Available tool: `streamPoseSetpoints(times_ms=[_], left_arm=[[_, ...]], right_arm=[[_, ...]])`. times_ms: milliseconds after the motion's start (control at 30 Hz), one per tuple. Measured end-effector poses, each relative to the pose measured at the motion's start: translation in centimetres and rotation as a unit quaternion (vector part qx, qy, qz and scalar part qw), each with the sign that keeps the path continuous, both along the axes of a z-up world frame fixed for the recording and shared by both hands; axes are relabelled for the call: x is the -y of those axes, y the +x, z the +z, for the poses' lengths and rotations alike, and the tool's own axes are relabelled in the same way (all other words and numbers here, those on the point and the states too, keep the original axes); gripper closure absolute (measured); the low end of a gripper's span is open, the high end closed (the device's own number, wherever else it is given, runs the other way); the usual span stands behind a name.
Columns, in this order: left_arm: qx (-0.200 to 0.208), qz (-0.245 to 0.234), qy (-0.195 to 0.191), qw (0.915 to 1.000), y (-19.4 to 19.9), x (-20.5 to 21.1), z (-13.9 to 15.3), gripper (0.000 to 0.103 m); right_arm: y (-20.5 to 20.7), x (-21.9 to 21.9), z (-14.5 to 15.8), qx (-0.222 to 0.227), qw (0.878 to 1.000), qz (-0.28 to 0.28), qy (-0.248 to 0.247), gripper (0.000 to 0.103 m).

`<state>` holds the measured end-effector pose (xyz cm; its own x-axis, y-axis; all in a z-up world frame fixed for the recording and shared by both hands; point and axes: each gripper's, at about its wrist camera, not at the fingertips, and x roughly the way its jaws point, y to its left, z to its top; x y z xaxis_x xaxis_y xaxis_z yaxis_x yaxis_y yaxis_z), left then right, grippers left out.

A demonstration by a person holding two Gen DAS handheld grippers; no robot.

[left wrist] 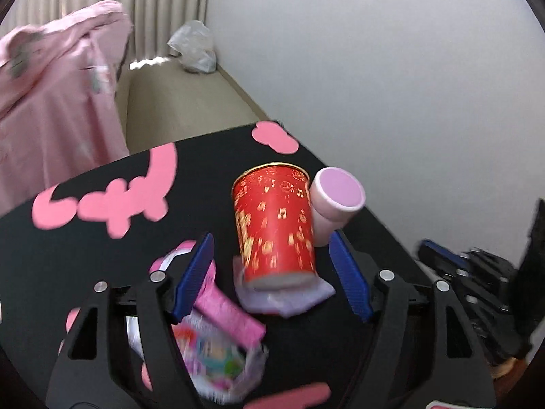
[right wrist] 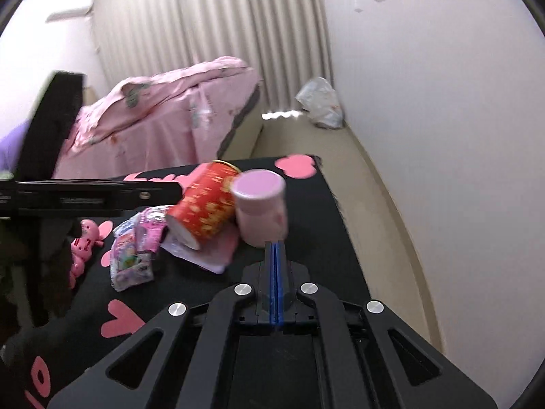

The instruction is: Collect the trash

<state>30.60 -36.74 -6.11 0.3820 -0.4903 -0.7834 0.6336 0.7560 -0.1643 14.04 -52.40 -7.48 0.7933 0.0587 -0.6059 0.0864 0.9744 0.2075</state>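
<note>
A red paper cup [left wrist: 276, 225] with gold print stands tilted on a crumpled pale tissue [left wrist: 289, 298] on a black mat. It leans against a pink lidded jar [left wrist: 335, 197]. My left gripper [left wrist: 272, 255] is open, its blue pads on either side of the cup's lower part, not touching it. A pink snack wrapper [left wrist: 218, 337] lies under its left finger. In the right wrist view my right gripper [right wrist: 275, 243] is shut and empty, just in front of the jar [right wrist: 260, 201]; the cup [right wrist: 204, 204], tissue [right wrist: 211, 252] and wrapper [right wrist: 136, 252] lie to its left.
The black mat [right wrist: 323, 238] with pink shapes ends near the white wall at right. A pink blanket [right wrist: 153, 119] covers a bed behind. A white plastic bag [right wrist: 320, 102] sits on the floor by the curtain. A pink toy [right wrist: 81, 238] lies at the mat's left.
</note>
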Motion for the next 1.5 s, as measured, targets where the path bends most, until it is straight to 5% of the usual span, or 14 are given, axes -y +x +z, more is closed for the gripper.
streamPoseSetpoints(times_ms=[67,100,167,467,600,800,933,1100,1400,1433,1500], left_arm=[[-0.011,-0.008,0.020,0.9997,0.7,1.2,-0.9,0.038],[-0.025,-0.009,0.030,0.9992,0.9,1.5,-1.4,0.051],[-0.039,-0.012,0.027,0.9988,0.7,1.2,-1.7,0.052],[0.014,0.072,-0.023,0.9971,-7.8,-8.6,2.1,0.052],[-0.008,0.146,-0.043,0.9884,-10.4,-14.2,1.8,0.052],[0.021,0.217,-0.060,0.9742,-12.7,-20.9,3.1,0.052],[0.028,0.231,-0.046,0.9716,-12.3,-22.7,2.9,0.052],[0.016,0.240,-0.052,0.9693,-12.6,-24.3,1.6,0.052],[0.002,0.224,-0.054,0.9731,-13.1,-24.8,0.4,0.050],[0.002,0.220,-0.052,0.9740,-13.1,-24.7,0.3,0.050],[0.000,0.216,-0.051,0.9750,-13.1,-24.7,0.3,0.049]], right_arm=[[-0.4,0.8,-0.6,-0.004,1.000,-0.005,0.018,0.090],[-0.5,1.0,-0.9,-0.007,1.000,-0.002,0.026,0.068],[-0.4,1.0,-1.0,-0.002,0.999,0.010,0.042,0.046],[2.8,-3.1,-1.0,-0.027,0.992,0.119,0.042,0.046],[5.4,-4.1,-2.1,-0.053,0.989,0.132,0.037,0.046],[7.3,-5.4,-4.3,-0.105,0.984,0.135,0.054,0.046],[5.6,-9.1,-3.6,-0.114,0.965,0.225,0.073,0.046],[3.7,-10.0,-1.7,-0.069,0.981,0.182,-0.016,0.046],[9.3,-6.2,-4.2,-0.101,0.989,0.082,0.071,0.047],[9.7,-6.6,-4.1,-0.101,0.989,0.088,0.068,0.051],[10.0,-7.6,-3.9,-0.102,0.986,0.117,0.064,0.086]])
